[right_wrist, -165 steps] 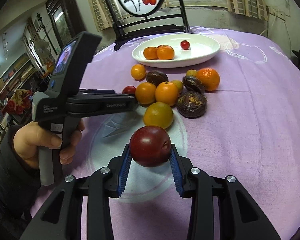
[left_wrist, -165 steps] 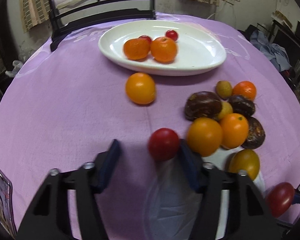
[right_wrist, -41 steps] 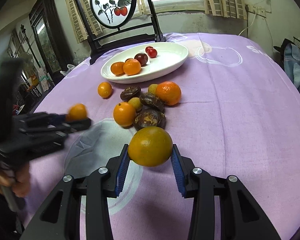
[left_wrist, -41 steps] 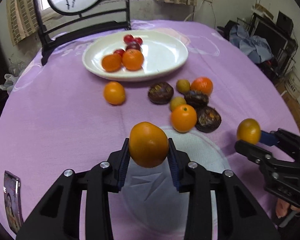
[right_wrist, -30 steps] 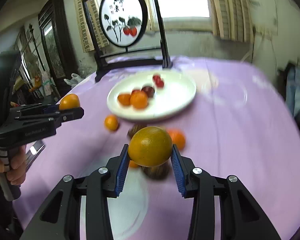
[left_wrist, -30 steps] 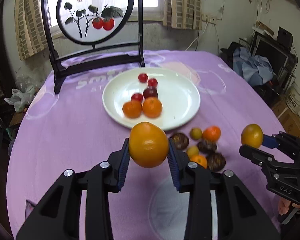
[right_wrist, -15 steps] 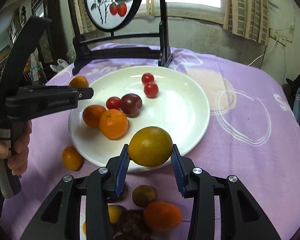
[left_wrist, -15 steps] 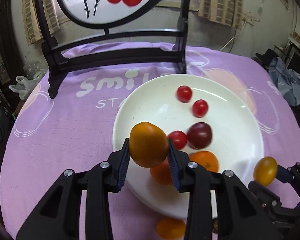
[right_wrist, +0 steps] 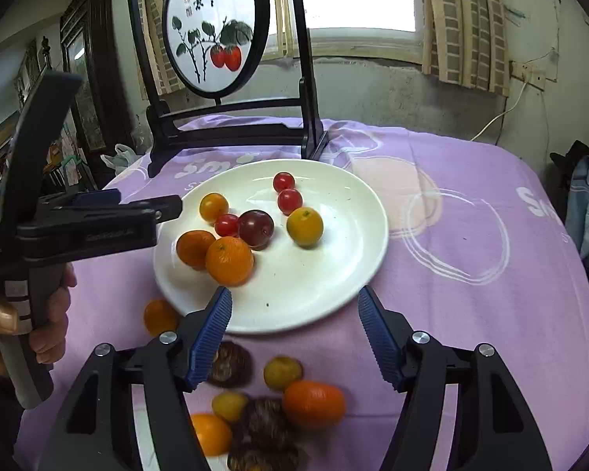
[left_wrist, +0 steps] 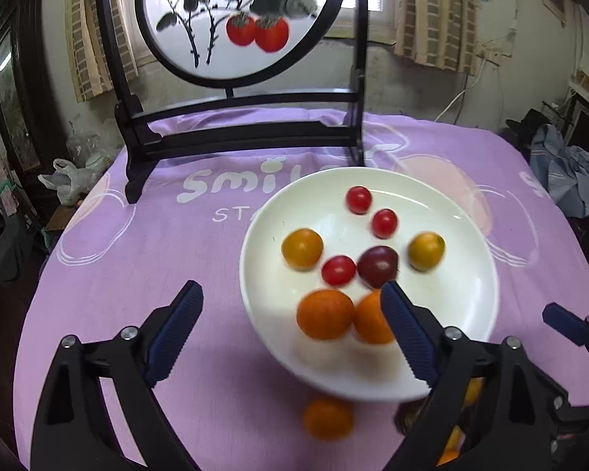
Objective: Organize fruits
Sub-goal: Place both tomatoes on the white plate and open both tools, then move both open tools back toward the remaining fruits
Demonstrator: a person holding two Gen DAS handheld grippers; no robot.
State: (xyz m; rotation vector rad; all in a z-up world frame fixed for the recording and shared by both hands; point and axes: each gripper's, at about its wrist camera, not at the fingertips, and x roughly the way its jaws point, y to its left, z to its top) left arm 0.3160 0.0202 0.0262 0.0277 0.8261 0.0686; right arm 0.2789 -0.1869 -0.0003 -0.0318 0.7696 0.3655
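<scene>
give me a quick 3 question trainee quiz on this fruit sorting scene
1. True or false: the left gripper is holding a fruit.
2. How many small red tomatoes lie on the white plate?
A) one B) three C) five
3. Fill in: the dark plum lies ____ the plate.

Key:
1. False. It is open and empty, as is the right gripper.
2. B
3. on

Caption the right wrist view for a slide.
Both grippers, left and right, open over the white plate of fruit.
</scene>
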